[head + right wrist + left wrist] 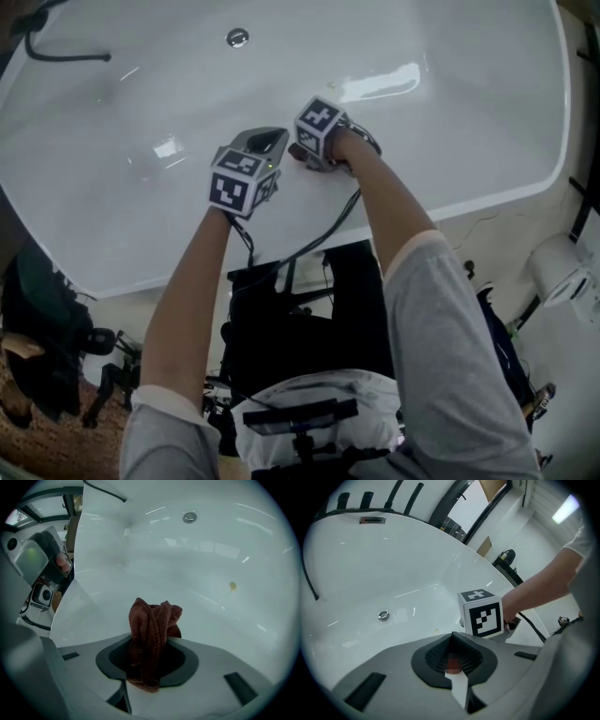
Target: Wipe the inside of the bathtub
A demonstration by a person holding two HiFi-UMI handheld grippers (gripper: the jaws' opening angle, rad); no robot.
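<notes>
The white bathtub point(441, 131) fills the upper head view, its drain point(237, 37) at the far side. My right gripper point(307, 154) reaches down over the near inner wall, shut on a bunched reddish-brown cloth point(152, 620). In the right gripper view the cloth sticks out past the jaws toward the tub floor; whether it touches I cannot tell. A small yellow spot point(232, 586) lies on the floor beyond it. My left gripper point(265, 142) hovers just left of the right one. Its jaws point(452, 638) are shut, with nothing between them.
A black hose point(56, 52) curls over the tub's far left corner. An overflow plate point(372, 520) sits on the end wall. Black stands and cables point(309, 300) crowd the floor by the near rim. A white round object point(562, 272) stands at the right.
</notes>
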